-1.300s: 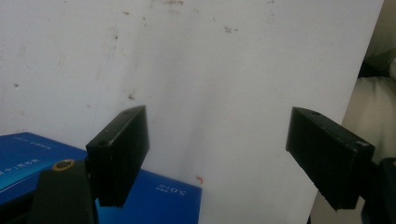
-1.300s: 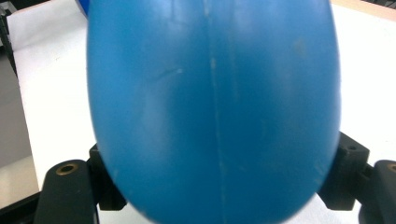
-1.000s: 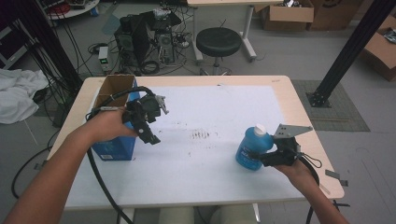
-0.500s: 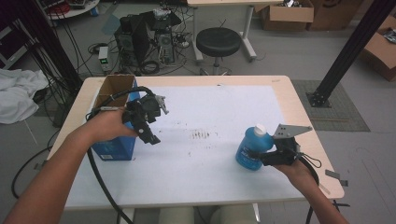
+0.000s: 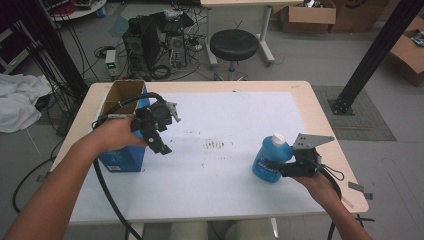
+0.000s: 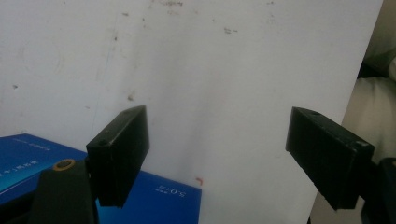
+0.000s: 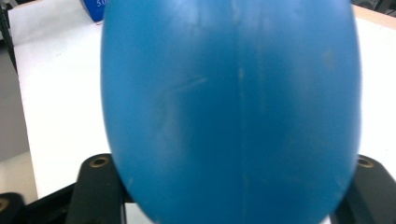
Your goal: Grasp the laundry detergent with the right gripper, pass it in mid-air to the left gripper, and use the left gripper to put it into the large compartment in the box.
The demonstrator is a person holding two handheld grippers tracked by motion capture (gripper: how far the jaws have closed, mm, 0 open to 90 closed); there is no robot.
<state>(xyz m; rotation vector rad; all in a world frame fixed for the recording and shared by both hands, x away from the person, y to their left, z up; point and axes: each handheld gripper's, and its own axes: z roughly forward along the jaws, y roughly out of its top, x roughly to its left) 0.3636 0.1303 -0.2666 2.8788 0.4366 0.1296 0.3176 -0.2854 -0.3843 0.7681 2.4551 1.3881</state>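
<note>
From the high view, the blue bottle [image 5: 270, 161] with a white cap stands on the tabletop [image 5: 240, 185], at the right. The right gripper [image 5: 280, 167] has just been closing its jaws, with the bottle between them. The left gripper [image 5: 159, 142] hangs beside a blue box [image 5: 120, 161].

In the left gripper view, the jaws are wide apart, holding nothing.

In the right gripper view, the bottle [image 7: 233, 112] sits snug between both jaws.
</note>
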